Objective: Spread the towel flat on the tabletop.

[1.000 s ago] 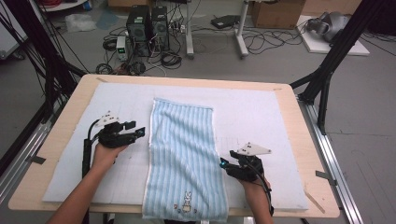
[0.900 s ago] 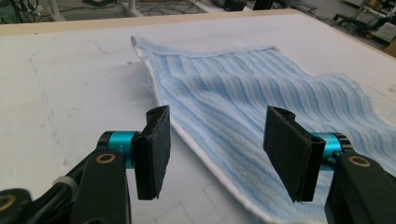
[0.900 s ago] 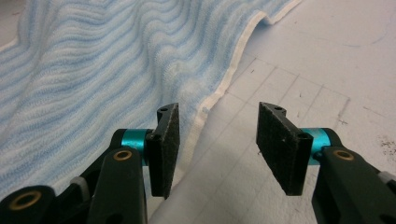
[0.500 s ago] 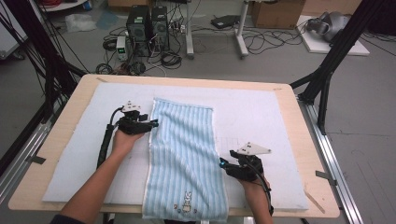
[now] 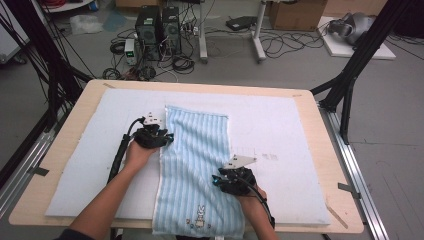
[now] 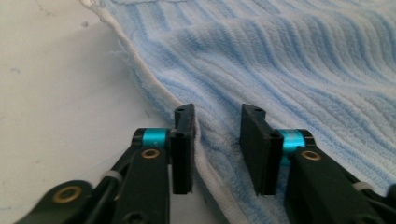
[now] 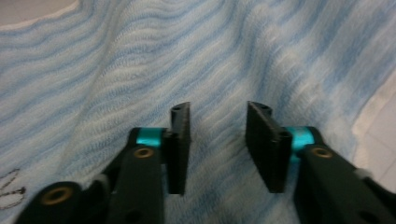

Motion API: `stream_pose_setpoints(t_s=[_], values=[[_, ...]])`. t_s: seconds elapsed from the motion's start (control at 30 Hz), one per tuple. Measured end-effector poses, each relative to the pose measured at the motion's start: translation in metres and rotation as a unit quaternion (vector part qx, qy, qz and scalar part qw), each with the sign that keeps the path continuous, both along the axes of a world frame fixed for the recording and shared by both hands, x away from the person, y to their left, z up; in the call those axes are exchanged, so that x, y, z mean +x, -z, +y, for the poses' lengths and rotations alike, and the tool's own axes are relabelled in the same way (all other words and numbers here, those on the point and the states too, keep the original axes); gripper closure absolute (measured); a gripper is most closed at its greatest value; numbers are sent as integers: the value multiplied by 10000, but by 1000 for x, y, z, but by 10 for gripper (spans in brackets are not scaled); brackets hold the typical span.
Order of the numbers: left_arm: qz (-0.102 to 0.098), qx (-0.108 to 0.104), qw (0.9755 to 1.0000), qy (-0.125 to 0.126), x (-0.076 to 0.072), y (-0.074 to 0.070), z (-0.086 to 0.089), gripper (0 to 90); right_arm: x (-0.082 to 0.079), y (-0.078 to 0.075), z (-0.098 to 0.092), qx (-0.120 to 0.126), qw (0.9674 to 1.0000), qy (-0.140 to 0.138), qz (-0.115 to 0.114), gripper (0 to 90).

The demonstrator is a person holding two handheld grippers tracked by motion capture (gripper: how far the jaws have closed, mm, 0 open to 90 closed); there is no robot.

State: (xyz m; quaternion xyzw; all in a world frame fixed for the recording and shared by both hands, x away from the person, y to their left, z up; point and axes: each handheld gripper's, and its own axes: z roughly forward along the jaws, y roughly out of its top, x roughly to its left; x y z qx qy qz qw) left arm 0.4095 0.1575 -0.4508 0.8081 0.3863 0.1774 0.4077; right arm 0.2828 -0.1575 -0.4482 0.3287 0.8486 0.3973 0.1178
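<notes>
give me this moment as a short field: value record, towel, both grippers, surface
towel: light blue striped towel lying flat lengthwise, small rabbit print near its close end
surface: pale mat on a wooden table
left gripper: left gripper at the towel's left edge, jaws astride the white hem; they have just been closing, gap remains, no pinch yet
right gripper: right gripper low over the towel near its right edge, jaws have just been closing, gap remains, cloth between them but not pinched
likely next: probably pinching both edges to fold or lift
</notes>
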Motion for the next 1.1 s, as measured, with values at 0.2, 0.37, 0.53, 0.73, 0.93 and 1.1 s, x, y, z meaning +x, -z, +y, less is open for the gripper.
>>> stream_pose_setpoints(t_s=[0.2, 0.37, 0.53, 0.73, 0.93, 1.1], values=[[253, -145, 9996, 25, -5, -2, 1, 843, -5, -3, -5, -19, 9987, -457, 223, 861], [365, -314, 9987, 165, -22, -2, 9, 843, -15, -2, -14, 122, 9974, -572, 432, 861], [500, -483, 9972, 292, -34, -1, 16, 841, -27, -4, -17, 82, 9960, -709, 547, 859], [257, -793, 9965, 33, -33, -5, 18, 553, -26, -12, -20, 281, 9965, -689, 376, 711], [89, -1122, 9934, -203, -23, -5, 25, 421, 14, -23, -26, 466, 9988, 49, -165, 562], [57, -1086, 9939, -192, -18, -7, 25, 410, 59, -14, -26, 125, 9967, 729, -326, 523]])
